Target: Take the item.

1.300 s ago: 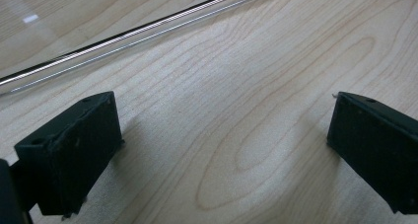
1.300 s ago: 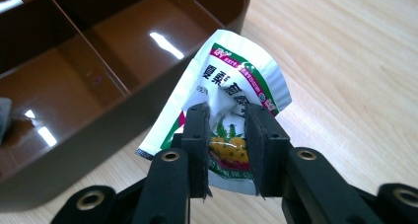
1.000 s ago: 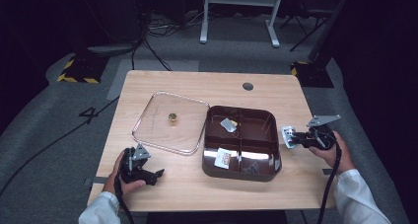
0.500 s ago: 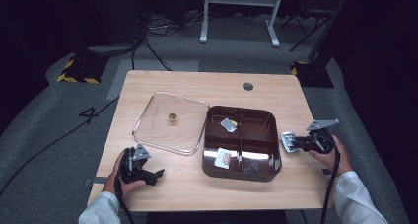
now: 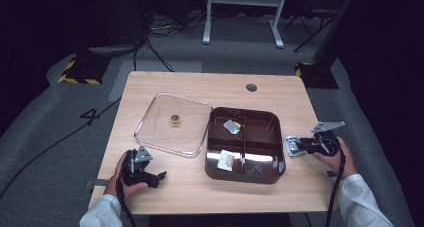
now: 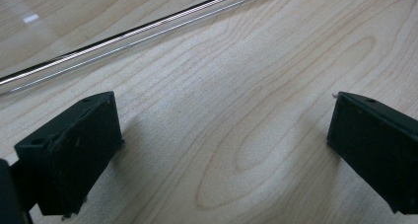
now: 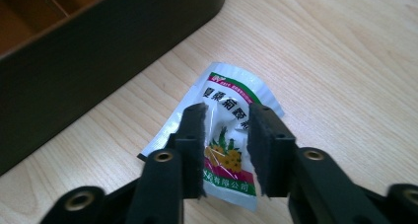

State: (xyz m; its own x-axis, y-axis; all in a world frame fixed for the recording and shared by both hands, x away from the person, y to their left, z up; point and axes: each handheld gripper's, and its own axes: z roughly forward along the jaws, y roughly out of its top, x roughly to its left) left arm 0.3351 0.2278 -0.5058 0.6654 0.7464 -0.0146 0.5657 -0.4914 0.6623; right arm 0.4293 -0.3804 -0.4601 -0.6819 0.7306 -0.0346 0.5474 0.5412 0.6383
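Since a second ago the right gripper point(image 7: 226, 135) has brought its sachet point(image 7: 222, 135) closer to the brown compartment box point(image 5: 245, 174); its jaws have just been opening, the sachet between them, its lower end hidden. Left of that box, the left gripper point(image 5: 159, 177) rests spread wide and empty on the table point(image 5: 200, 197), near the clear lid point(image 5: 172, 122).

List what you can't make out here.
Right gripper view: lower part of the white printed foil sachet hides behind the right gripper, whose jaws have just been opening around it.
High view: items in the dark brown compartment box too small to identify.
Left gripper view: clear plastic lid, cut by the top edge.
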